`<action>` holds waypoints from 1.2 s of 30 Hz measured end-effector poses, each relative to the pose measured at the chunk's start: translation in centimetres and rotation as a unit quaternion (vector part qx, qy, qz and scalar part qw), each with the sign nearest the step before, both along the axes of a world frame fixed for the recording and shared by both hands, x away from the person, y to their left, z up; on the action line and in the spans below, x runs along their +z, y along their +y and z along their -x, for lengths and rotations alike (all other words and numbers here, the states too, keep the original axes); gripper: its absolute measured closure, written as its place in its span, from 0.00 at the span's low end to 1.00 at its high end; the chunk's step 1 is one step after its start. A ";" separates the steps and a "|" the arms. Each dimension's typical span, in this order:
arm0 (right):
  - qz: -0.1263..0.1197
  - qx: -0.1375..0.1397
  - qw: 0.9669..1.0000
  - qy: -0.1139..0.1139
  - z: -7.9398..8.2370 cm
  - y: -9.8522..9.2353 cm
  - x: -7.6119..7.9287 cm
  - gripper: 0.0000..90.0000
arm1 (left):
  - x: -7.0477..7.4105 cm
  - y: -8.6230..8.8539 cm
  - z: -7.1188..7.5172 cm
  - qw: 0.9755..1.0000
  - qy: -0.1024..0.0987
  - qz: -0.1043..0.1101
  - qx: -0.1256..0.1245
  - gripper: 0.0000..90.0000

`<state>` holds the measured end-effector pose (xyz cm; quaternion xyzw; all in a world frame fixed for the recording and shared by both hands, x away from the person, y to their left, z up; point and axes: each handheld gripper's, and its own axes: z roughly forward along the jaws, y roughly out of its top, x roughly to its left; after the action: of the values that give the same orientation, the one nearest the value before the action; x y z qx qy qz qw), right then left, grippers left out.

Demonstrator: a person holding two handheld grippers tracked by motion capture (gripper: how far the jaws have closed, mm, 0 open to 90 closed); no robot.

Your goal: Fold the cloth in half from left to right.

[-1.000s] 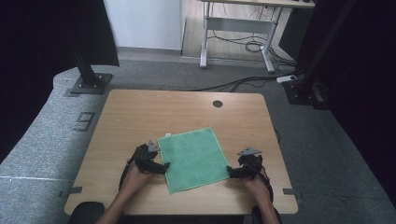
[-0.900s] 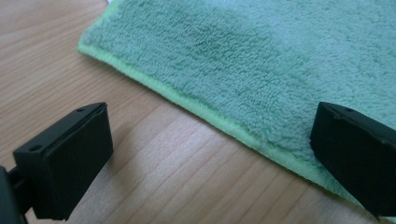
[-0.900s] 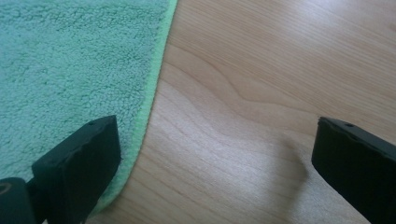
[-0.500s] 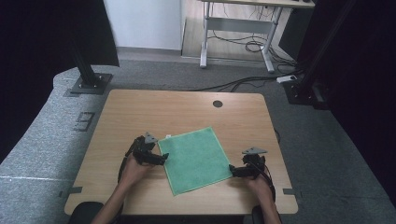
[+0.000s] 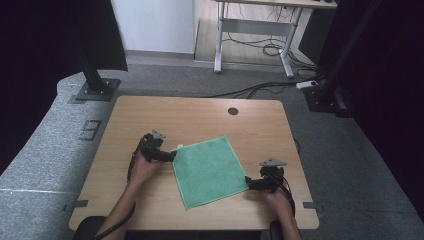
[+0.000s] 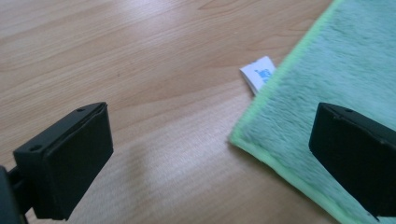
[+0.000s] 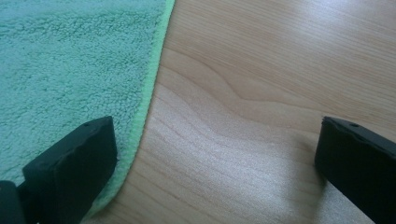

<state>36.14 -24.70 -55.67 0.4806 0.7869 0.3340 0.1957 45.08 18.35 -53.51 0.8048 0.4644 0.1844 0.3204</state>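
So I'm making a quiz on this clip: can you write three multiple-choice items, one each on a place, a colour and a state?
1. Where is the left tool?
A. at the cloth's far left corner
B. by the round hole
C. off the table

2. What colour is the cloth?
A. red
B. green
C. white

3. How do the right tool's jaws stand?
A. shut on the cloth
B. shut on nothing
C. open

Answers: 1 A, it sits at that corner in the high view; 2 B, green pile throughout; 3 C, the right gripper view shows them wide apart.

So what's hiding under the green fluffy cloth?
A small white tag with blue print pokes out from under the green cloth. The rest covers the wooden table; anything else beneath is hidden.
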 end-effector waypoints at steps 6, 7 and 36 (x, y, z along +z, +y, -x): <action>0.000 0.001 1.000 -0.001 0.0 0.0 0.0 0.00 | -1.3 -0.4 -0.9 1.000 0.009 -0.014 0.011 0.00; -0.001 0.001 1.000 -0.001 0.0 0.0 0.0 0.00 | -1.4 -0.3 -1.0 1.000 0.011 -0.007 0.013 0.00; -0.025 0.073 0.997 -0.009 1.0 3.9 2.4 0.03 | -1.3 -0.2 -0.4 1.000 0.006 0.002 0.017 0.09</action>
<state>35.09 -20.80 -53.25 0.4238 0.8096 0.3710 0.1654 45.43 18.10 -54.80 0.7973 0.4799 0.1845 0.3160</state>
